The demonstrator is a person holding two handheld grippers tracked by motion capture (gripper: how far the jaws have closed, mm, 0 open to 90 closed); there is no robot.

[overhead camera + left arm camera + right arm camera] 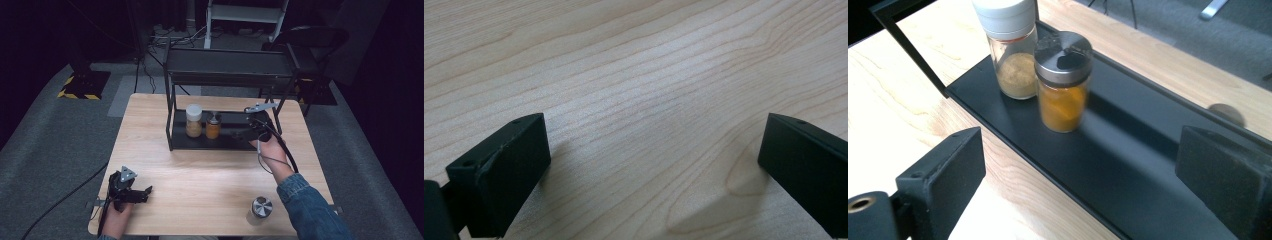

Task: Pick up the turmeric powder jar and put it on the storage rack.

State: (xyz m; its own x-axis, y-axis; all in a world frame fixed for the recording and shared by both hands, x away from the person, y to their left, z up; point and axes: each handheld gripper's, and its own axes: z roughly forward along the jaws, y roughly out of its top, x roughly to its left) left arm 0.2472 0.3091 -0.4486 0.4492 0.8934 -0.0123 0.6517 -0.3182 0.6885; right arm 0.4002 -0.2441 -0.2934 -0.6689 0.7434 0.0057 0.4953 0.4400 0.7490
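A black two-tier rack point(229, 75) stands at the back of the wooden table point(200, 170). Its lower shelf point(1128, 160) holds a white-lidded jar of beige powder point(193, 120) point(1010, 55) and, right beside it, a metal-lidded jar of orange powder point(213, 126) point(1063, 82). My right gripper point(248, 131) point(1083, 175) hovers over the shelf's right part, open and empty, apart from both jars. A third jar with a metal lid point(261, 207) stands near the table's front right. My left gripper point(145, 192) point(654, 165) rests open on the wood at the front left, nothing between its jaws.
The rack's top shelf point(227, 62) overhangs the jars, and its front posts point(169, 115) frame the lower shelf. A dark chair point(310, 40) and cables lie behind the table. The person's right forearm in a denim sleeve point(312, 210) crosses the front right corner.
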